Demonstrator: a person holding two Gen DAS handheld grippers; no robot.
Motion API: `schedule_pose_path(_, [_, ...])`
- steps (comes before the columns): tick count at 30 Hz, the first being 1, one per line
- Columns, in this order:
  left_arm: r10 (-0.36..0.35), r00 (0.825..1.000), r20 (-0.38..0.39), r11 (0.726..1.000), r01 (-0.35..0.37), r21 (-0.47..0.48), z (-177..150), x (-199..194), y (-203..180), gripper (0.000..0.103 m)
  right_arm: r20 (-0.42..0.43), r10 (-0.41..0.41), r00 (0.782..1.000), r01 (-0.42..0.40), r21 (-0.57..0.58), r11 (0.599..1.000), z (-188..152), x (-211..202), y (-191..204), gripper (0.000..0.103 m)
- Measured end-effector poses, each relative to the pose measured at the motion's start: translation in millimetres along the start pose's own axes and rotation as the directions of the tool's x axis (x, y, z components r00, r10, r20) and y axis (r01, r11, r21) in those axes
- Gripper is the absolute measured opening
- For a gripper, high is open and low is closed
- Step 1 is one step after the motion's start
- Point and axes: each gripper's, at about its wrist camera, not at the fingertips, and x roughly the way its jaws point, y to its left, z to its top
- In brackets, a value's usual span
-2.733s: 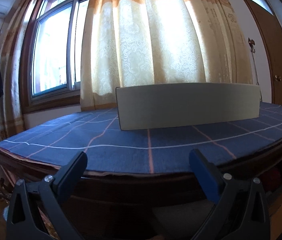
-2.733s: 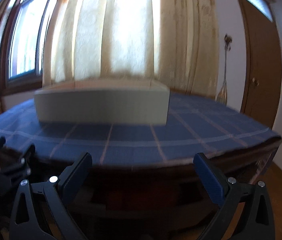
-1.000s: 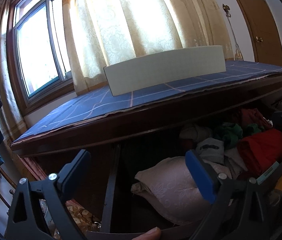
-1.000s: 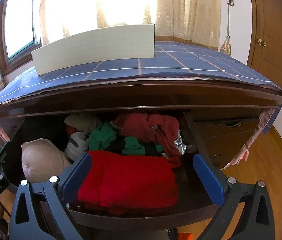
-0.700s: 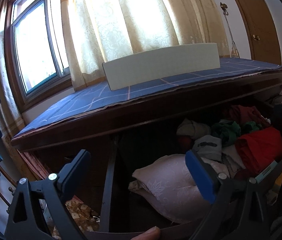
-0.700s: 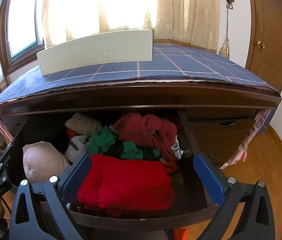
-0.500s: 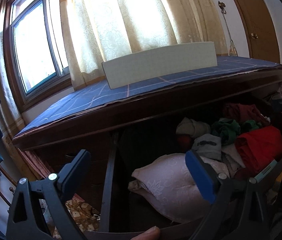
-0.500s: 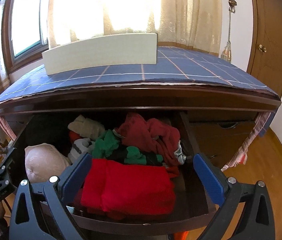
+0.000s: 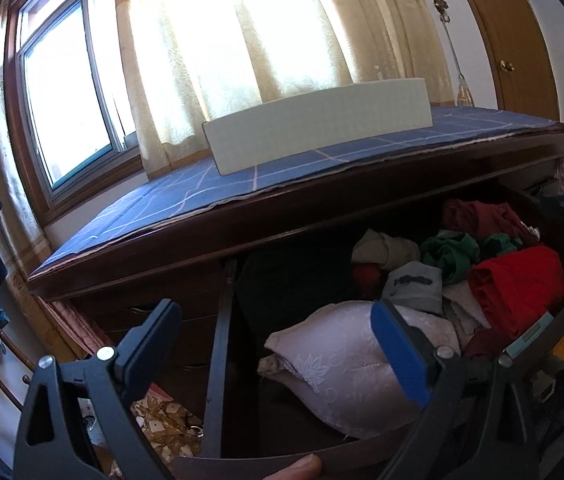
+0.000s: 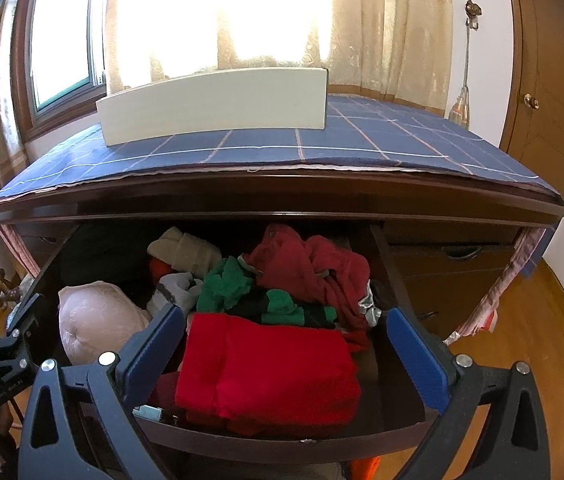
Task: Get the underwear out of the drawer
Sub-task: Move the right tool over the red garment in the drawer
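The drawer (image 10: 282,438) stands pulled out under the dark wooden worktop (image 10: 273,200), which carries a blue checked cloth (image 10: 362,140) and a pale box (image 10: 213,104). It is full of clothing: a folded red piece (image 10: 269,372) at the front, green items (image 10: 233,286) behind it, a dark red bundle (image 10: 310,268) toward the back right, grey and beige socks (image 10: 177,288) in the middle, and a pale pink padded bra (image 9: 346,364) at the left. The right gripper (image 10: 282,356) hangs above the front of the drawer with its jaws wide apart and empty; the left gripper (image 9: 277,344) is also spread open and holds nothing, facing the pink bra. A fingertip (image 9: 298,470) shows at the drawer's front edge. The step in hand looks like choosing a piece to pick. Which pieces are underwear is hard to say, though the folded red one may be. Next, a gripper needs to lower onto one piece and close on a fold of fabric.
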Motion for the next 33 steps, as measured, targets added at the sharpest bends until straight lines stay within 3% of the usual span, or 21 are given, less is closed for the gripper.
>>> schedule_pose_path(8, [0.005, 1.0, -0.025, 1.0, -0.005, 0.002, 6.5, -1.9, -2.1, 0.098, 0.005, 0.002, 1.0, -0.002, 0.001, 1.0, 0.0, 0.4, 1.1, 0.102])
schedule_pose_path(16, [-0.051, 0.986, -0.157, 0.994, 0.035, -0.101, 17.9, 8.6, 8.2, 0.098, 0.015, 0.009, 1.0, -0.009, 0.016, 1.0, 1.5, -2.5, -0.7, 0.102])
schedule_pose_path(26, [-0.007, 0.988, -0.152, 0.997, -0.005, -0.079, 34.9, 1.3, 7.3, 0.098, 0.029, 0.015, 0.999, -0.016, 0.046, 0.999, 8.8, -3.5, -3.3, 0.102])
schedule_pose_path(33, [-0.038, 0.986, -0.16, 0.982, 0.007, -0.19, 54.8, 3.3, 24.8, 0.098, 0.075, 0.019, 0.997, -0.023, 0.055, 0.998, 24.2, -9.9, -3.9, 0.102])
